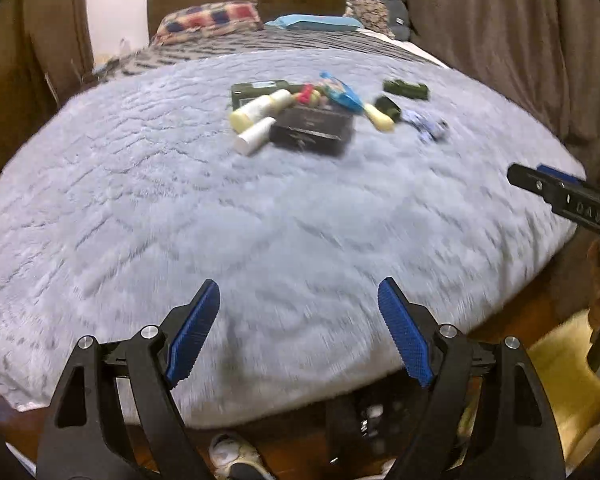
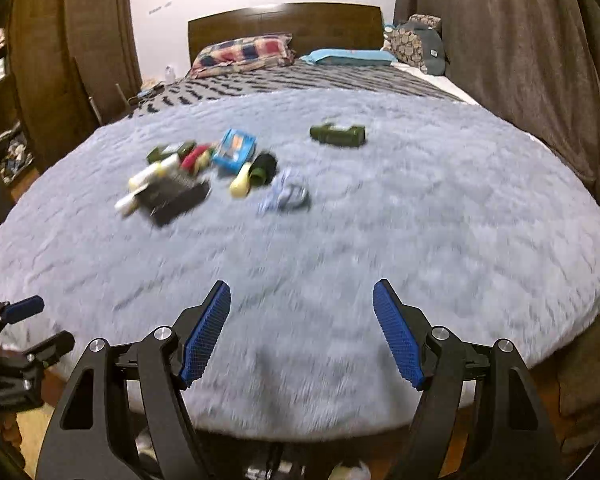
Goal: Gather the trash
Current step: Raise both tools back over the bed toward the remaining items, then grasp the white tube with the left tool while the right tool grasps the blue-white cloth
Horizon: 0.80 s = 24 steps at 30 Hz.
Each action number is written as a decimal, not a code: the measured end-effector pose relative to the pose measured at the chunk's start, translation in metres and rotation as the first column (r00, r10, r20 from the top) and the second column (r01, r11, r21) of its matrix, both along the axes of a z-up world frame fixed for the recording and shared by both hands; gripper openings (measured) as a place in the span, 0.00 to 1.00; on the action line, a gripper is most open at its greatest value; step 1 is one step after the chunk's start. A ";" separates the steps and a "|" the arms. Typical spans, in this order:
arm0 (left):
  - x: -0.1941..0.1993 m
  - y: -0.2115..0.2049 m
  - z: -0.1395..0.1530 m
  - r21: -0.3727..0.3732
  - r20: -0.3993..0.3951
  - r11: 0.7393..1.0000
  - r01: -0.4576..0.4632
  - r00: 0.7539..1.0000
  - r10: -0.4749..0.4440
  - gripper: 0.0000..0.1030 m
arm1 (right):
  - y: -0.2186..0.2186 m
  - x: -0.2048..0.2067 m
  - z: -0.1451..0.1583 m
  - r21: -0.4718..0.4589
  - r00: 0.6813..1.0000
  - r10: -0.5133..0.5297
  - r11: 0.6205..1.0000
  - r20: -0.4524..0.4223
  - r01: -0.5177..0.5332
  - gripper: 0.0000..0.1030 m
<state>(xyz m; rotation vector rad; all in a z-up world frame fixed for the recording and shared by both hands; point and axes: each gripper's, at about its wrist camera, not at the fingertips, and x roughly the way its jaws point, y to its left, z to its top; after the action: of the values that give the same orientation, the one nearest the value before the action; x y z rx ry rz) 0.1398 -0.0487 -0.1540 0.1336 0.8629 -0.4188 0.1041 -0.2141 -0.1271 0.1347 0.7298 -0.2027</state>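
A heap of trash lies mid-bed on the grey furry blanket: a black box, two pale bottles, a blue packet, a dark green box and a crumpled wrapper. The right wrist view shows the same heap: black box, blue packet, green box, wrapper. My left gripper hangs open over the blanket's near edge, nothing between its blue pads. My right gripper is likewise open and empty, well short of the heap.
Pillows and a wooden headboard stand at the far end. Brown curtains hang along the right side, shelves at the left. Shoes and clutter lie on the floor below the bed's near edge.
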 end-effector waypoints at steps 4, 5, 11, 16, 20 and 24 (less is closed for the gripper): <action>0.030 0.002 -0.002 0.010 0.021 0.999 -0.032 0.999 0.032 0.75 | -0.009 0.032 -0.003 -0.005 1.000 -0.003 1.000 -0.002 0.003 0.72; 0.040 0.000 -0.002 0.024 0.039 0.999 -0.043 0.998 0.042 0.74 | -0.011 0.038 -0.005 -0.009 1.000 -0.004 1.000 -0.003 0.004 0.72; 0.095 0.002 -0.006 0.047 0.062 0.994 -0.103 0.993 0.100 0.74 | -0.018 0.074 -0.017 0.010 1.000 -0.002 1.000 -0.008 0.002 0.72; 0.124 -0.001 -0.014 0.056 0.058 0.992 -0.111 0.993 0.107 0.73 | -0.020 0.098 -0.029 0.024 1.000 -0.001 1.000 -0.025 0.001 0.72; 0.138 -0.006 -0.021 0.051 0.047 0.994 -0.099 0.994 0.097 0.68 | -0.019 0.110 -0.035 0.021 0.999 -0.007 1.000 -0.032 0.008 0.72; 0.148 -0.014 -0.023 0.056 0.048 0.994 -0.090 0.995 0.087 0.63 | -0.019 0.119 -0.038 0.020 1.000 -0.014 1.000 -0.021 0.015 0.63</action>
<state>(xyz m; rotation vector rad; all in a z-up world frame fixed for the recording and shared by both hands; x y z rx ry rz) 0.2877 -0.0626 -0.1770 0.1570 0.8329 -0.3069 0.2232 -0.2332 -0.1648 0.1574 0.7523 -0.2107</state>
